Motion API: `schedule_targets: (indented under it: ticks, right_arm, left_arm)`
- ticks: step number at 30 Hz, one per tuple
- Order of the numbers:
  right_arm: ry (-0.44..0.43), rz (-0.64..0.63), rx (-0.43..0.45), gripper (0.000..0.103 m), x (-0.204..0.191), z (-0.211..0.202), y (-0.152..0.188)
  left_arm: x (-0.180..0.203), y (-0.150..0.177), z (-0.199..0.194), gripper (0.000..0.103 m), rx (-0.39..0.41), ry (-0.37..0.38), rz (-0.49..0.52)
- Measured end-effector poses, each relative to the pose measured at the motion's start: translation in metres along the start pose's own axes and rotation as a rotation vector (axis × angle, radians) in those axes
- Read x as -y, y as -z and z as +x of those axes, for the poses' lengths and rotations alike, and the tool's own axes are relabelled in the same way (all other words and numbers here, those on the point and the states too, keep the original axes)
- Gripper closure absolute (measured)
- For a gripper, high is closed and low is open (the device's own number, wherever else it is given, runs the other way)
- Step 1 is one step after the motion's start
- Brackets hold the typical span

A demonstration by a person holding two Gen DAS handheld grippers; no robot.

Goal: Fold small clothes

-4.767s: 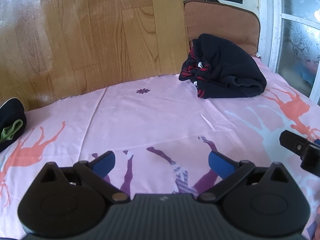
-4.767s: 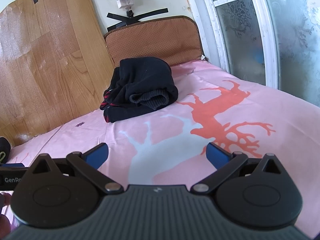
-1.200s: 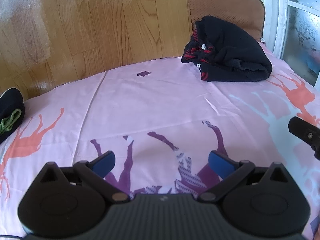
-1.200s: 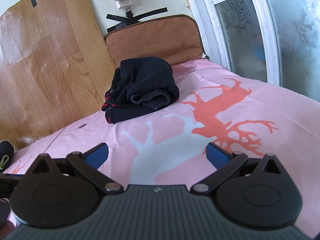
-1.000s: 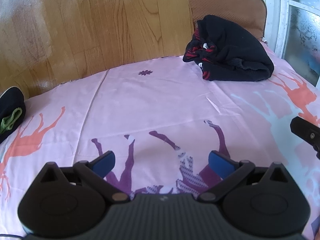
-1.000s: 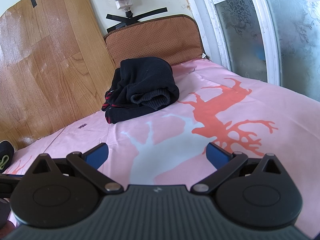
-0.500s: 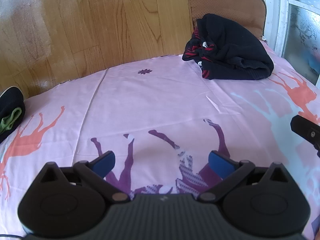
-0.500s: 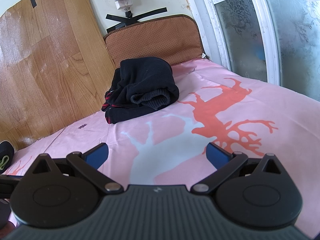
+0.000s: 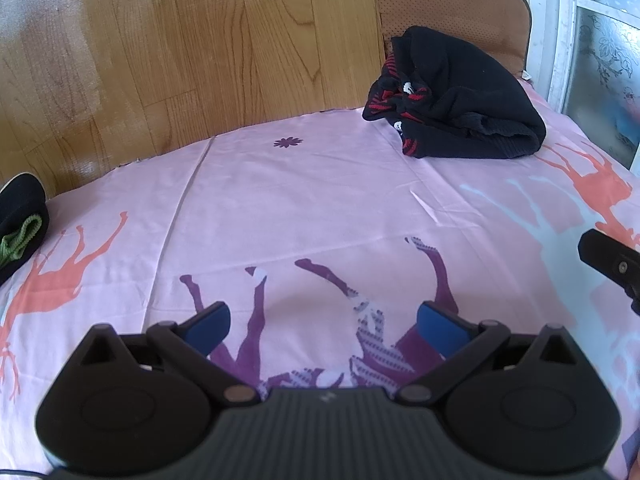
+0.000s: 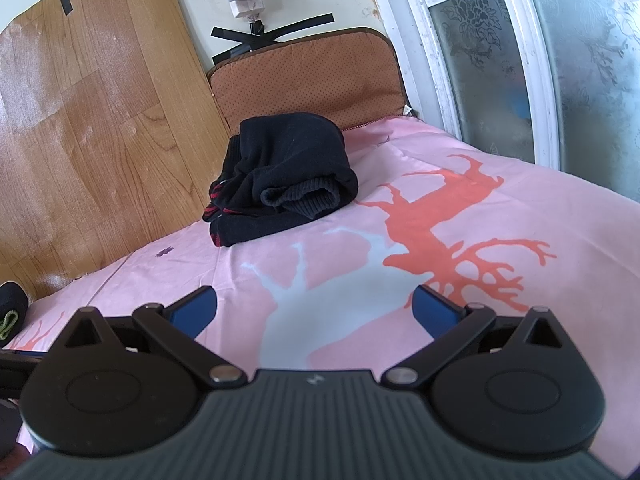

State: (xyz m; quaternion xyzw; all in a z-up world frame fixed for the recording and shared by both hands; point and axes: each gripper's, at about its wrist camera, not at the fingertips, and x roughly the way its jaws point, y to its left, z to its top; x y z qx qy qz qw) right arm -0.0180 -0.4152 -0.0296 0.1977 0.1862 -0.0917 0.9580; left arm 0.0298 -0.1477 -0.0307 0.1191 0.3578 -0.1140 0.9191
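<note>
1. Left gripper [image 9: 323, 322]: blue pads spread wide, nothing between, above the pink deer-print sheet [image 9: 304, 200].
2. Right gripper [image 10: 315, 304]: blue pads likewise apart and empty.
3. Black knit garment [image 10: 286, 180]: soft rumpled bundle, ribbed cuff, red-striped trim; on the sheet's far end against a brown dotted cushion [image 10: 308, 80].
4. Second dark garment [image 9: 18, 216], green cord: left edge.
5. Wood-grain panel [image 9: 180, 48] behind.

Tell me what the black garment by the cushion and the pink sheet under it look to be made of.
Black garment: looks like a soft matte knit, likely fleece or wool blend; ribbed cuff and red patterned trim show. Pink sheet: thin, smooth woven cloth, probably cotton or polyester, with flat printed deer shapes and fine creases.
</note>
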Motion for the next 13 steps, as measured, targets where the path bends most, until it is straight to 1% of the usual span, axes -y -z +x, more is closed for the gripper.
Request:
schedule_targets:
  ticks: [7, 13]
  right_arm:
    - [0.0, 0.001, 0.0, 0.0, 0.0002, 0.0005, 0.0002]
    - [0.0, 0.001, 0.0, 0.0, 0.0004, 0.0006, 0.0002]
  left_arm:
    - [0.0018, 0.0003, 0.0008, 0.0, -0.003, 0.006, 0.003]
    - [0.0061, 0.0019, -0.0019, 0.0, 0.009, 0.026, 0.028]
